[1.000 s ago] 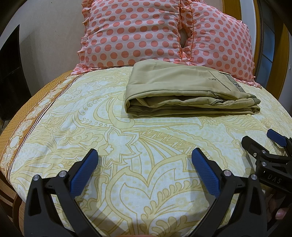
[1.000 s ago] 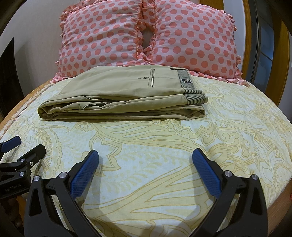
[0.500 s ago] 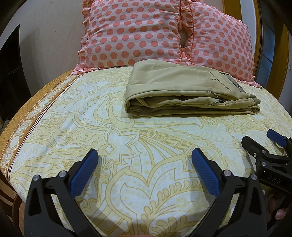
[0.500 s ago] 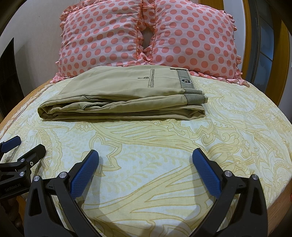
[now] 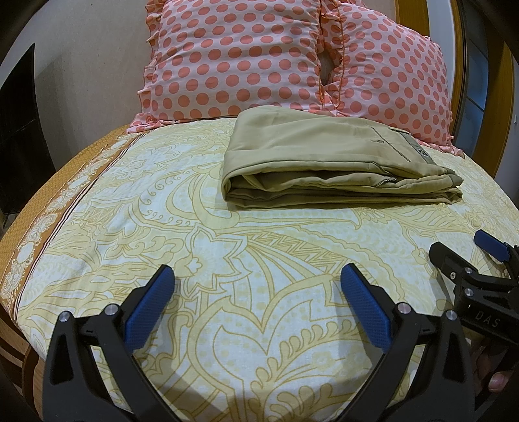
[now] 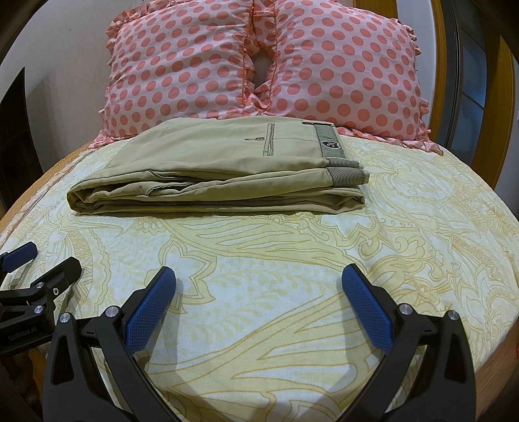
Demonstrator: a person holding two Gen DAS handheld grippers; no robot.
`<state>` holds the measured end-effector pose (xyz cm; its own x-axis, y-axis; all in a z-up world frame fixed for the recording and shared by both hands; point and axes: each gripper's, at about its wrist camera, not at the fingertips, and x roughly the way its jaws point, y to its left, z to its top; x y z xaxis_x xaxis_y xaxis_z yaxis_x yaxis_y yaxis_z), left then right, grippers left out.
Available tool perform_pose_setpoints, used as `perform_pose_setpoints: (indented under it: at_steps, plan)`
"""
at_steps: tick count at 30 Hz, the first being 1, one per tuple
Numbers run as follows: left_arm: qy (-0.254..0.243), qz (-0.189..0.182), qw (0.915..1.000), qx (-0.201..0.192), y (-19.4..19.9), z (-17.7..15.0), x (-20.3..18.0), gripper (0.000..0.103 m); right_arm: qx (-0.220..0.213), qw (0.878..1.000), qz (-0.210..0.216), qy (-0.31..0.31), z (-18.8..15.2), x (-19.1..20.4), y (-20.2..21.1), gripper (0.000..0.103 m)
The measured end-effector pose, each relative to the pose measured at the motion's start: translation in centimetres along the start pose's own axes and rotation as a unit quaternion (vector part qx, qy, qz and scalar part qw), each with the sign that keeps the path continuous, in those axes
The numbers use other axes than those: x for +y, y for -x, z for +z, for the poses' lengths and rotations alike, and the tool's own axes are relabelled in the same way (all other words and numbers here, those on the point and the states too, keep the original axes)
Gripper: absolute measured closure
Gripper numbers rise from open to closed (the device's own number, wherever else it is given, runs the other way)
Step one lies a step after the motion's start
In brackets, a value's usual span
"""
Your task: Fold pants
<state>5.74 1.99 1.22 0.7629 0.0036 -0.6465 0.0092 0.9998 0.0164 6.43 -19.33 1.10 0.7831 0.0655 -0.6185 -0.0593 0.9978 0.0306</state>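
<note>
Khaki pants [image 5: 327, 162] lie folded in a flat stack on the bed, near the pillows; they also show in the right wrist view [image 6: 220, 168], waistband to the right. My left gripper [image 5: 258, 285] is open and empty, low over the sheet well short of the pants. My right gripper [image 6: 258, 285] is open and empty, also near the bed's front. The right gripper shows at the right edge of the left wrist view [image 5: 467, 259], and the left gripper at the left edge of the right wrist view [image 6: 39, 269].
Two pink polka-dot pillows [image 5: 236, 61] [image 6: 347, 65] stand against the wall behind the pants. The yellow patterned bedsheet [image 5: 227, 246] covers the bed. A wooden frame [image 6: 434, 29] and dark panel lie to the right; a dark object [image 5: 16, 130] stands at left.
</note>
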Motion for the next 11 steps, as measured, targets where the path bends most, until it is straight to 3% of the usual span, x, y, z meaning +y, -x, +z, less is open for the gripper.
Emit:
perform_pose_setpoints:
  at_steps: [11]
  plan:
    - [-0.003,-0.002,1.0,0.005,-0.11,0.08,-0.23,0.002,0.0,1.0,0.0,0.0,-0.03,-0.05,-0.02,0.001]
